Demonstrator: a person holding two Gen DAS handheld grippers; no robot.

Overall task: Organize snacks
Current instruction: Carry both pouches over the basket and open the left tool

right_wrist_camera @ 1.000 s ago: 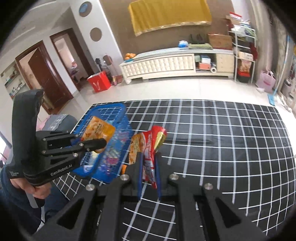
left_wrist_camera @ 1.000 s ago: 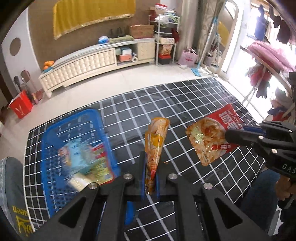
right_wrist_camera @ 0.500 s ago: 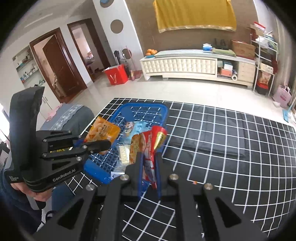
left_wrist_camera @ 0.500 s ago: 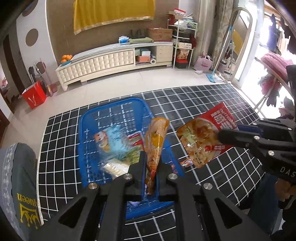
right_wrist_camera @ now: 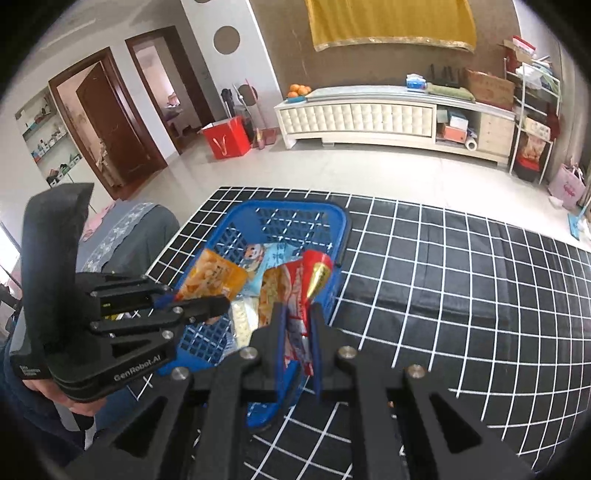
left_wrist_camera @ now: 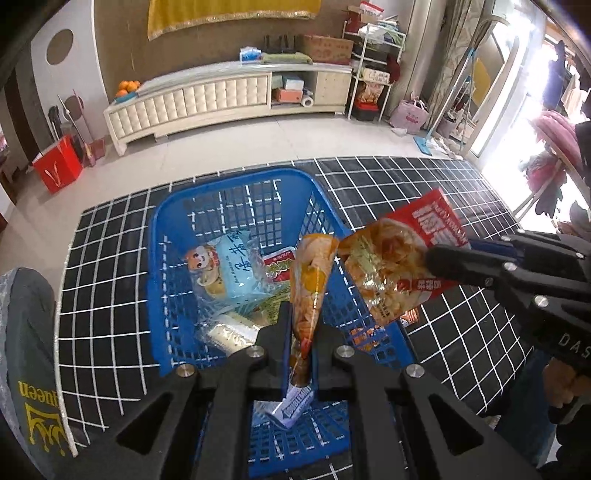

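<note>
A black cloth (left_wrist_camera: pixel 369 184) ruled with a white grid covers the floor area, flat and matte, with pale glossy tiles beyond it and a long cream sideboard (left_wrist_camera: pixel 221 99) with a quilted front against the brown wall. A yellow drape (right_wrist_camera: pixel 391 22) hangs above it, and a red paper bag (right_wrist_camera: pixel 225 138) stands near the dark wooden door (right_wrist_camera: pixel 107 122).

On the cloth sits a blue plastic basket (left_wrist_camera: pixel 177 206), rectangular with rounded corners and lattice sides. Inside lie crinkly packets, among them a light blue one with a cartoon animal (left_wrist_camera: pixel 225 269) and a clear-wrapped pale one (left_wrist_camera: pixel 229 332).

The left gripper (left_wrist_camera: pixel 301 332) hangs over the basket, its black fingers pressed onto the lower end of an orange snack packet (left_wrist_camera: pixel 310 280), a glossy pouch standing upright between them. The right gripper (right_wrist_camera: pixel 297 332) is just beside it above the basket's right rim, pinching a red snack bag (left_wrist_camera: pixel 402 258), a shiny foil pouch with a clear window showing orange chips, held tilted in the air
</note>
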